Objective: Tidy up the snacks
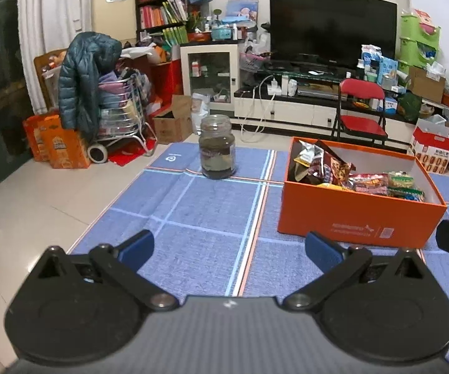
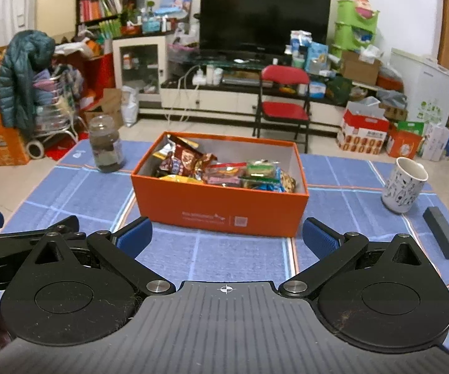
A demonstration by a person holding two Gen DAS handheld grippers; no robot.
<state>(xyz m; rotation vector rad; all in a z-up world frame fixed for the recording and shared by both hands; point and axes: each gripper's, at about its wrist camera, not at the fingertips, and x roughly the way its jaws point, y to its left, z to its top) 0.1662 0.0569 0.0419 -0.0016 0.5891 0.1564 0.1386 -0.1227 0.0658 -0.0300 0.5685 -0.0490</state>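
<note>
An open orange box [image 2: 221, 208] filled with several wrapped snack packets [image 2: 224, 168] stands on the blue checked tablecloth [image 2: 212, 258]. My right gripper [image 2: 227, 237] is open, nothing between its blue pads, just in front of the box's near wall. In the left wrist view the same orange box [image 1: 358, 218] sits ahead to the right with its snack packets [image 1: 364, 180]. My left gripper [image 1: 229, 249] is open and empty over the cloth, left of the box. Part of the left gripper shows at the left edge of the right wrist view.
A glass jar [image 1: 217, 151] with dark contents stands on the cloth at the far left, also seen as the jar [image 2: 106, 145]. A patterned white mug [image 2: 403, 185] and a dark grey block [image 2: 442, 232] lie at the right. A red folding chair [image 2: 282, 106] stands beyond the table.
</note>
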